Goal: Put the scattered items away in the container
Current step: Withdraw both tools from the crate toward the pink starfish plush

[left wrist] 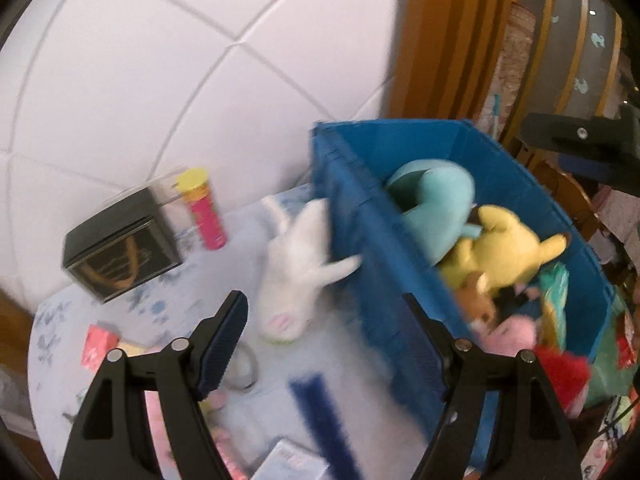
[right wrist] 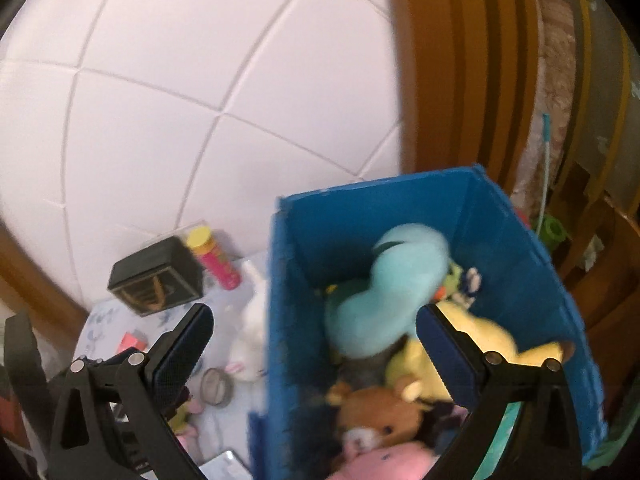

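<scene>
One white plush rabbit (left wrist: 294, 276) is seen lying on the table (left wrist: 168, 312), touching the blue bin (left wrist: 372, 248), head toward the camera. Left gripper (left wrist: 324, 316) and right gripper (right wrist: 314, 328) are both held wide open, empty.

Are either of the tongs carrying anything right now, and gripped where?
Nothing is held. The left tongs and right tongs both stand open and empty above the blue bin; the teal plush lies loose inside it.
</scene>
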`<act>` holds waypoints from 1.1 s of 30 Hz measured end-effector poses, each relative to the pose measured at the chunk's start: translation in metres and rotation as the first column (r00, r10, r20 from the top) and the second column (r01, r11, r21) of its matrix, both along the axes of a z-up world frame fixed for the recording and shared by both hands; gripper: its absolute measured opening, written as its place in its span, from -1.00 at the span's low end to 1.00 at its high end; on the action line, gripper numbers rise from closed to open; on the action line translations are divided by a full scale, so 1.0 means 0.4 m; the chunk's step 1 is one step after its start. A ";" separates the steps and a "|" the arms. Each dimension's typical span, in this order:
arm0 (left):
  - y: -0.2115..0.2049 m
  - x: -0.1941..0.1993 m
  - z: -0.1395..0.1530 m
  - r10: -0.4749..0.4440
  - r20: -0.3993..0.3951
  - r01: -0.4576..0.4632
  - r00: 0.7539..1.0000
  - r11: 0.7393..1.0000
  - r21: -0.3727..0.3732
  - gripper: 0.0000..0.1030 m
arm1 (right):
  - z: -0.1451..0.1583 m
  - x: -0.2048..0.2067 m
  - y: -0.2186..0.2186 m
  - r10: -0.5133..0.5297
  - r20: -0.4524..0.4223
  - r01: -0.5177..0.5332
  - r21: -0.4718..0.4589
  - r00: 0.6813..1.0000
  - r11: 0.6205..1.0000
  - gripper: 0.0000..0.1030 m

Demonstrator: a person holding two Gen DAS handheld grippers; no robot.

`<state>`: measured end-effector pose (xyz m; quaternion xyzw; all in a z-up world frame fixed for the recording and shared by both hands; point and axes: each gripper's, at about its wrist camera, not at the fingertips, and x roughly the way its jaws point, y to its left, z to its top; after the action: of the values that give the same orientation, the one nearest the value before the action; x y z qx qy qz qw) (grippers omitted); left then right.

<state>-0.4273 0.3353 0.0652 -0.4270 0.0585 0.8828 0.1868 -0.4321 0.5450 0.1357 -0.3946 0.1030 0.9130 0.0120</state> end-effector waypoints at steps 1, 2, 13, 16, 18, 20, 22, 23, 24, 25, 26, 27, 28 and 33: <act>-0.046 0.011 -0.008 0.015 0.001 -0.015 1.000 1.000 -0.005 0.48 | -0.009 0.005 -0.035 0.010 0.006 -0.011 0.002 1.000 1.000 1.00; -0.092 0.021 -0.015 0.030 0.002 -0.030 1.000 1.000 -0.011 0.48 | -0.018 0.010 -0.069 0.021 0.012 -0.021 0.004 1.000 1.000 1.00; -0.440 0.066 -0.141 0.162 0.071 -0.156 0.984 0.985 -0.074 0.48 | -0.204 0.015 -0.415 0.100 0.137 -0.096 -0.030 0.985 0.995 1.00; -0.496 0.064 -0.166 0.185 0.085 -0.179 0.979 0.981 -0.074 0.48 | -0.241 0.009 -0.481 0.125 0.159 -0.122 -0.030 0.979 0.992 1.00; -0.534 0.062 -0.182 0.206 0.093 -0.199 0.974 0.977 -0.075 0.48 | -0.262 -0.001 -0.518 0.141 0.172 -0.138 -0.029 0.975 0.990 1.00; -0.578 0.058 -0.198 0.239 0.100 -0.233 0.966 0.970 -0.067 0.48 | -0.281 -0.014 -0.550 0.158 0.182 -0.155 -0.026 0.971 0.988 1.00; -0.622 0.054 -0.215 0.277 0.113 -0.272 0.954 0.961 -0.058 0.48 | -0.299 -0.034 -0.579 0.177 0.190 -0.176 -0.025 0.966 0.984 1.00; -0.644 0.051 -0.224 0.299 0.120 -0.294 0.947 0.954 -0.059 0.48 | -0.314 -0.048 -0.597 0.192 0.193 -0.190 -0.032 0.962 0.981 1.00; -0.665 0.049 -0.234 0.322 0.128 -0.316 0.938 0.947 -0.061 0.48 | -0.330 -0.062 -0.615 0.208 0.197 -0.204 -0.041 0.958 0.978 1.00; -0.683 0.046 -0.244 0.342 0.130 -0.334 0.931 0.939 -0.076 0.48 | -0.349 -0.075 -0.636 0.226 0.205 -0.221 -0.048 0.952 0.974 1.00; -0.701 0.042 -0.255 0.362 0.132 -0.352 0.923 0.931 -0.091 0.48 | -0.369 -0.088 -0.659 0.246 0.214 -0.240 -0.054 0.945 0.969 1.00; -0.717 0.043 -0.261 0.381 0.130 -0.371 0.915 0.924 -0.096 0.48 | -0.390 -0.100 -0.684 0.271 0.224 -0.264 -0.060 0.936 0.963 1.00; -0.734 0.043 -0.267 0.400 0.127 -0.390 0.908 0.916 -0.100 0.48 | -0.411 -0.113 -0.709 0.297 0.233 -0.289 -0.067 0.926 0.955 1.00; -0.843 0.071 -0.331 0.475 0.153 -0.462 0.867 0.880 -0.115 0.48 | -0.509 -0.153 -0.819 0.381 0.276 -0.370 -0.093 0.882 0.924 1.00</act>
<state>-0.3989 -0.0019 -0.0671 -0.5116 -0.0309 0.8575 -0.0444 -0.4933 0.2175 -0.0677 -0.5361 0.0390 0.8284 -0.1577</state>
